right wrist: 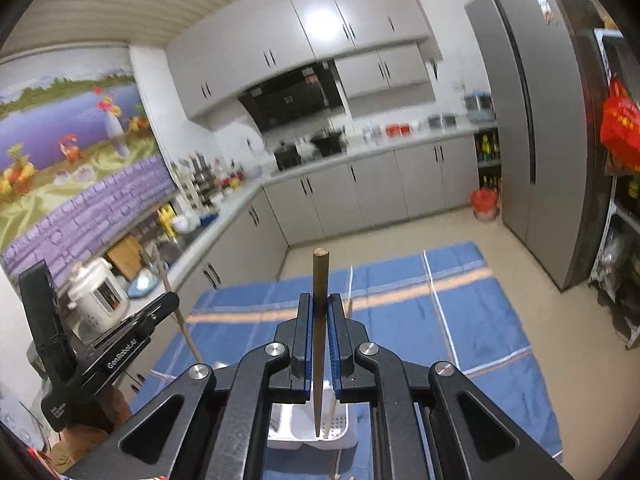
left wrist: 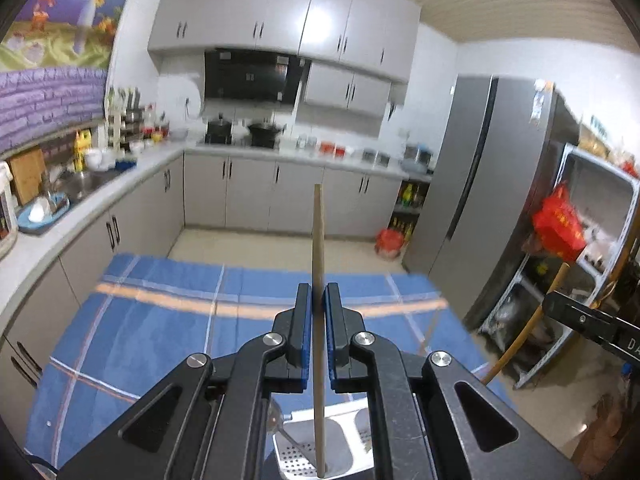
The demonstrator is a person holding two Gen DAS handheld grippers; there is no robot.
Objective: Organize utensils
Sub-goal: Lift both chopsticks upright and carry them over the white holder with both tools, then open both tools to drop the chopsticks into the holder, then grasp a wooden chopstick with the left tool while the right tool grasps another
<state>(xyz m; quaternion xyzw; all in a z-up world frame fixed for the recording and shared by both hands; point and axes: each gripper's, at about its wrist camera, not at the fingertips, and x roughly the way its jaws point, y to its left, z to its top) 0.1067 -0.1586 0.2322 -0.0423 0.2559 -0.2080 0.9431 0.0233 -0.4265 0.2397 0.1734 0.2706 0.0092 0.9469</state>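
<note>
My left gripper (left wrist: 319,294) is shut on a light wooden chopstick (left wrist: 318,240) that stands upright, its lower end over a metal perforated holder (left wrist: 320,448) below the fingers. My right gripper (right wrist: 320,304) is shut on a darker wooden chopstick (right wrist: 320,280), held upright with its tip inside a white perforated utensil basket (right wrist: 308,428); another thin stick (right wrist: 330,416) stands in that basket. The right gripper with its chopstick also shows at the right edge of the left wrist view (left wrist: 560,308). The left gripper shows at the left of the right wrist view (right wrist: 132,328).
A blue plaid cloth (left wrist: 160,312) covers the table (right wrist: 460,320) under both grippers. Beyond it are grey kitchen cabinets (left wrist: 256,196), a cluttered counter with a sink (left wrist: 80,184), a grey fridge (left wrist: 500,200) and a metal shelf with a red bag (left wrist: 558,228).
</note>
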